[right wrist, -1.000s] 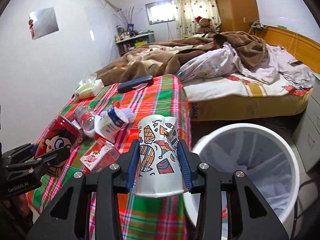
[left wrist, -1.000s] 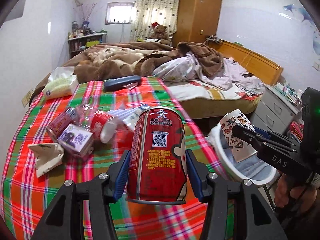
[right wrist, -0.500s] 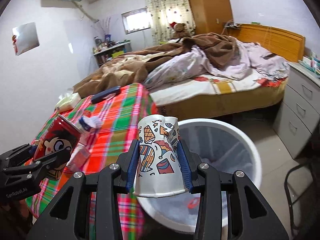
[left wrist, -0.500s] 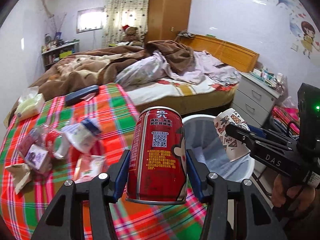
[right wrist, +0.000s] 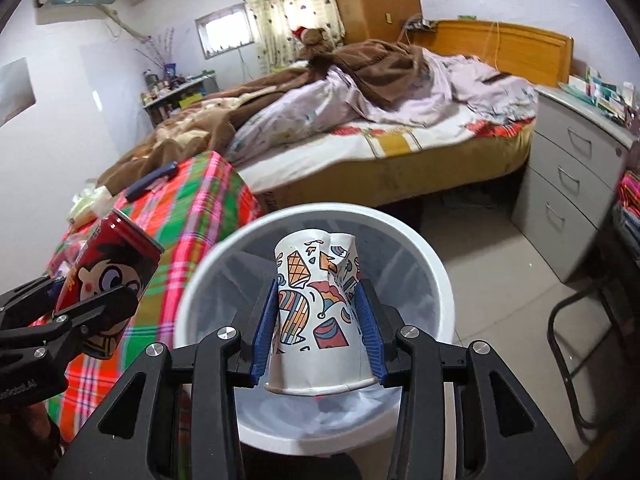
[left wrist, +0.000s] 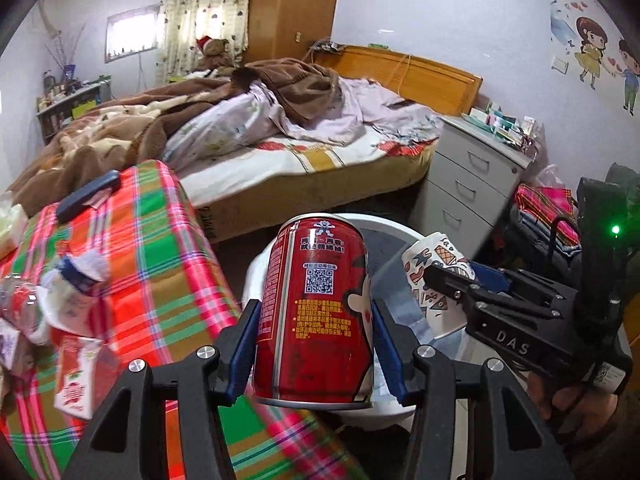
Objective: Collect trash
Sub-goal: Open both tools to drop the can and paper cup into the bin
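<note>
My left gripper (left wrist: pixel 314 318) is shut on an upright red drink can (left wrist: pixel 316 280), held just in front of the white lined bin's near rim (left wrist: pixel 384 226). My right gripper (right wrist: pixel 318 312) is shut on a crumpled patterned paper cup (right wrist: pixel 312 276), which hangs over the mouth of the bin (right wrist: pixel 420 248). In the right wrist view the can (right wrist: pixel 108 268) and left gripper (right wrist: pixel 92 308) sit at the lower left, over the table edge. In the left wrist view the cup (left wrist: pixel 428 264) shows at the right, over the bin.
The plaid-covered table (left wrist: pixel 160 260) to the left of the bin carries more litter: a red carton (left wrist: pixel 74 380), a crushed white container (left wrist: pixel 76 284) and a dark case (left wrist: pixel 86 196). A bed lies behind. Grey drawers (left wrist: pixel 468 184) and a black chair frame (right wrist: pixel 580 344) stand on the right.
Both grippers have swung right, away from the table toward the bin. The cup now hangs over the bin's mouth and the can has reached its rim. Both grips are unchanged.
</note>
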